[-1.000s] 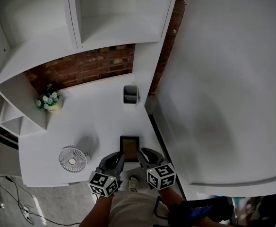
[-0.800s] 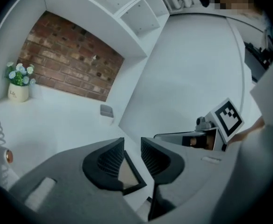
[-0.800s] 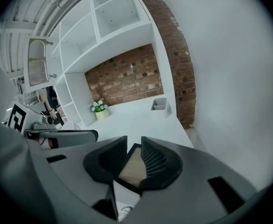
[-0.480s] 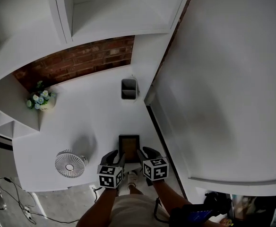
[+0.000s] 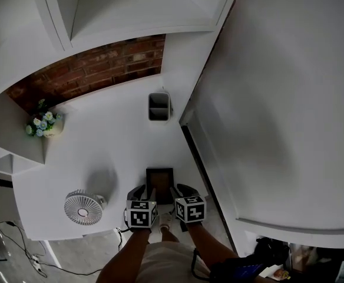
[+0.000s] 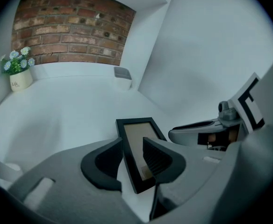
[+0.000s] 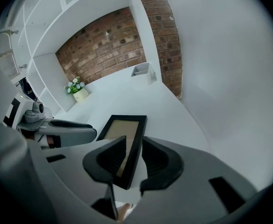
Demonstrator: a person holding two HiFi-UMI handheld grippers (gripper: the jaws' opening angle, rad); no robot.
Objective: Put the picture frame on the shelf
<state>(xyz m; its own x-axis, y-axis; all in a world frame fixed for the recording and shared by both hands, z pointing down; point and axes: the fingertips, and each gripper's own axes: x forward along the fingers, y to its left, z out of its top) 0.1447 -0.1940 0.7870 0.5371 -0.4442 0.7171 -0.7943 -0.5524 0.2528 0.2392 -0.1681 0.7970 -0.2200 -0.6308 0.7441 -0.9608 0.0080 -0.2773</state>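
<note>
A black picture frame [image 5: 159, 178] with a tan picture lies flat on the white desk [image 5: 101, 146], near its front edge. My left gripper [image 5: 145, 191] is at the frame's near left corner. In the left gripper view the frame [image 6: 139, 134] has its left rail between the jaws of this gripper [image 6: 133, 146], which have just been opening and stand apart from it. My right gripper [image 5: 182, 190] is at the near right corner. The frame's [image 7: 127, 125] right rail lies between that gripper's [image 7: 134, 143] jaws, also just opened, with gaps showing.
A small white fan [image 5: 82, 207] stands at the desk's front left. A pot of flowers [image 5: 41, 124] sits at the far left, and a grey organiser [image 5: 159, 106] at the back by the brick wall. White shelf compartments [image 5: 131, 10] hang above. A white panel [image 5: 278, 111] bounds the right.
Both grippers have sunk and tipped downward onto the frame's near corners, and their marker cubes have drawn closer together. The frame has not moved.
</note>
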